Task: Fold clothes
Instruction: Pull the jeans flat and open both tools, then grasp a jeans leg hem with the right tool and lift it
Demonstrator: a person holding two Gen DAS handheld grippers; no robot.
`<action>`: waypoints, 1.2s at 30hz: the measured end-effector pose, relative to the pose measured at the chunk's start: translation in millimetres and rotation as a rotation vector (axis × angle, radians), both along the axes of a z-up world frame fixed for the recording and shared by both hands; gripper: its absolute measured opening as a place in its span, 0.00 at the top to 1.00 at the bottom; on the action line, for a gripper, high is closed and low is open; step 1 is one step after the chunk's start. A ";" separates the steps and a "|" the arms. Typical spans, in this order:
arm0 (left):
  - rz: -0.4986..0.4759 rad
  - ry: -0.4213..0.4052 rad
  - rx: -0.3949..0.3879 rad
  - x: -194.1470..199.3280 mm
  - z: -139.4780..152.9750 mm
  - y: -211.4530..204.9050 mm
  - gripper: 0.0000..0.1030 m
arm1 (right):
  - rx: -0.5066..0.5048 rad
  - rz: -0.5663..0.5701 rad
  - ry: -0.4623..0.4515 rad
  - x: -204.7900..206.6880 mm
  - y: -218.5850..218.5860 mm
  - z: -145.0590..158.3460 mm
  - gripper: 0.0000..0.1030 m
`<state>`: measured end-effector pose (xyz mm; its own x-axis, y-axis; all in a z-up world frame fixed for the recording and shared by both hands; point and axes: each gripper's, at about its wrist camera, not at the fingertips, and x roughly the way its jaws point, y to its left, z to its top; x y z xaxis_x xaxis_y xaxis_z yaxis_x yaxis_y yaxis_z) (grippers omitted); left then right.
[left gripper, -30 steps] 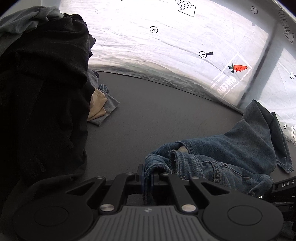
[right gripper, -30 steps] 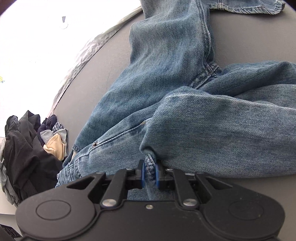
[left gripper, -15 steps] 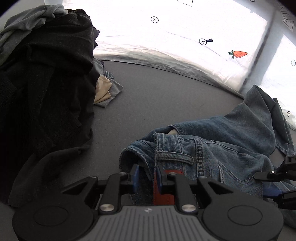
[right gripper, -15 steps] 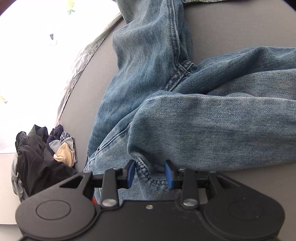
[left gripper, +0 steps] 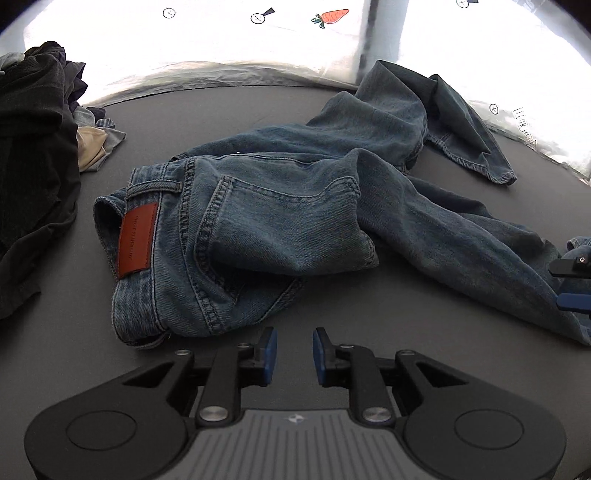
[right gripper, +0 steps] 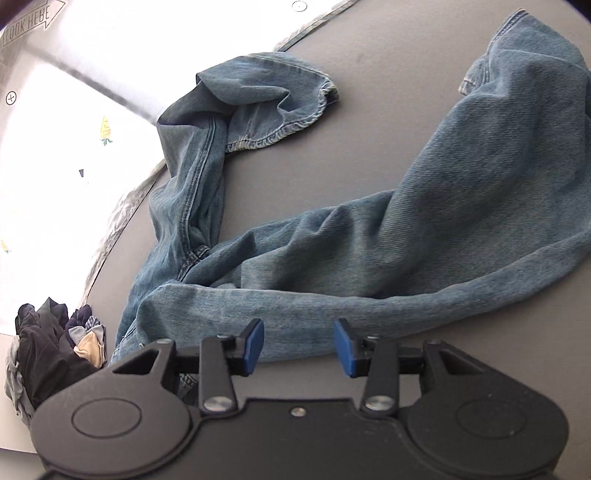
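Left gripper (left gripper: 290, 349) spread, nothing between the pads, just short of the jeans (left gripper: 266, 229). Right gripper (right gripper: 298, 347) jaws opening, empty — denim just past the pads. Jeans sprawl rumpled across the grey table (left gripper: 221, 110), legs twisted toward the far edge. Dark clothes pile (left gripper: 33, 147) far left. Risk: folding over those bunched legs traps creases — flatten first.

"LOOK HERE" arrow (right gripper: 31, 18) on white sheet (right gripper: 55, 155)
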<state>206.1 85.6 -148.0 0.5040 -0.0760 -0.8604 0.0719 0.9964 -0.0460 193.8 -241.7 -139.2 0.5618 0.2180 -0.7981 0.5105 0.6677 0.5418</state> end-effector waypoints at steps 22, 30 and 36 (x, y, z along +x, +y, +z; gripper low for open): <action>0.210 0.107 -0.004 -20.8 -35.4 -155.1 0.63 | -0.068 -0.255 0.033 -66.1 -278.0 -30.6 0.51; 0.297 0.115 0.013 -10.1 -32.6 -155.1 0.63 | -0.031 -0.171 0.010 -22.1 -298.8 -50.7 0.55; 0.310 0.120 0.048 11.6 -33.6 -158.3 0.62 | -0.112 -0.132 -0.091 1.7 -303.4 -38.6 0.84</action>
